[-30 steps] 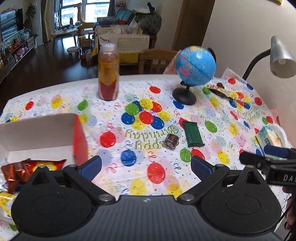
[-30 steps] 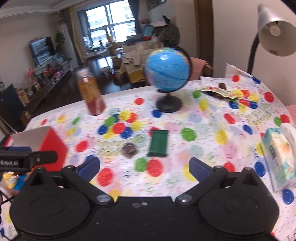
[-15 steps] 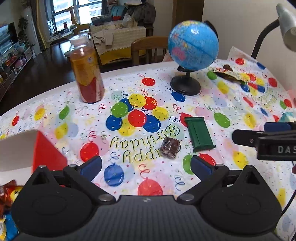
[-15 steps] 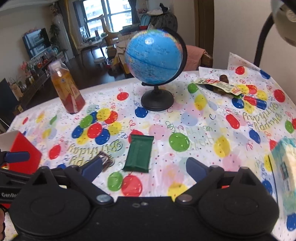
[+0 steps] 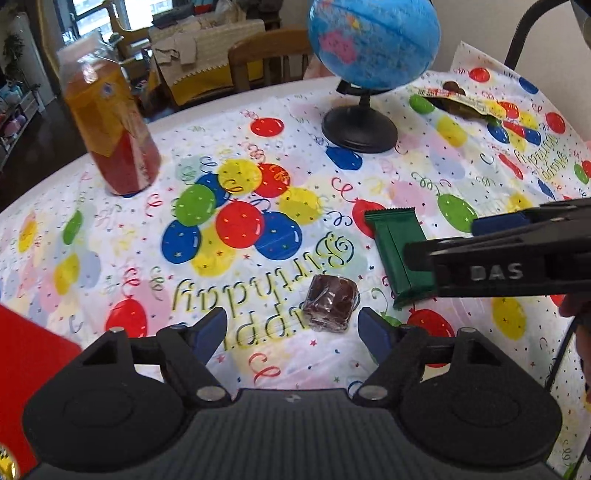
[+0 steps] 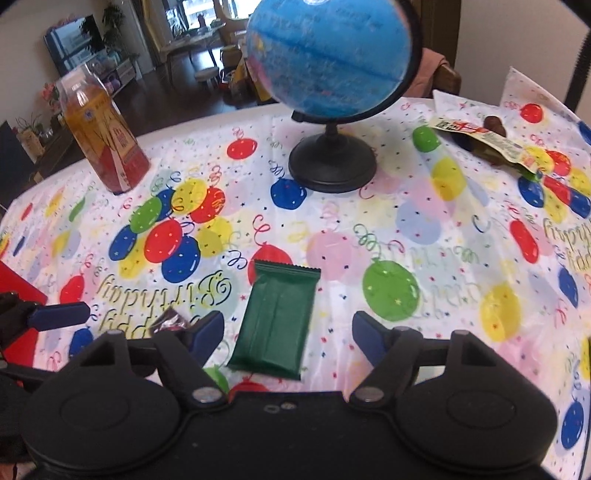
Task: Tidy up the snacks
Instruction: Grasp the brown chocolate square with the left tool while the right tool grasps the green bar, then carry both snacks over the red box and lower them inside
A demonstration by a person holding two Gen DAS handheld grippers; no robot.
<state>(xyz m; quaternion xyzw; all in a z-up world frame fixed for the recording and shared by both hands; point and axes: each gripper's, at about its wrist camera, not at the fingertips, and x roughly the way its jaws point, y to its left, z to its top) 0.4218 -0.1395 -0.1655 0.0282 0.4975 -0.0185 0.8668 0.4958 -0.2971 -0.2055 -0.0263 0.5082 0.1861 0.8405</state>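
A brown wrapped sweet [image 5: 330,302] lies on the balloon tablecloth [image 5: 258,122], just ahead of my left gripper [image 5: 291,332]. It sits between the closing jaws, nearer the right-hand finger, and neither pad presses on it. A green snack bar [image 6: 275,317] lies flat between the fingers of my right gripper [image 6: 288,330]. Those jaws are closing too, with a gap on each side of the bar. In the left wrist view the right gripper [image 5: 439,240] reaches in over the green bar [image 5: 399,254]. The sweet [image 6: 170,323] is partly hidden in the right wrist view.
A red box [image 5: 22,369] sits at the near left. A tea bottle [image 5: 110,129] stands at the back left and a globe [image 5: 373,40] on a black base at the back. An opened snack packet [image 6: 487,140] lies far right, beside a lamp arm [image 5: 524,33].
Both grippers have dropped and moved forward over the table, so the sweet and the green bar now lie between their fingers. Both pairs of jaws have narrowed. The red box has slid towards the left edge.
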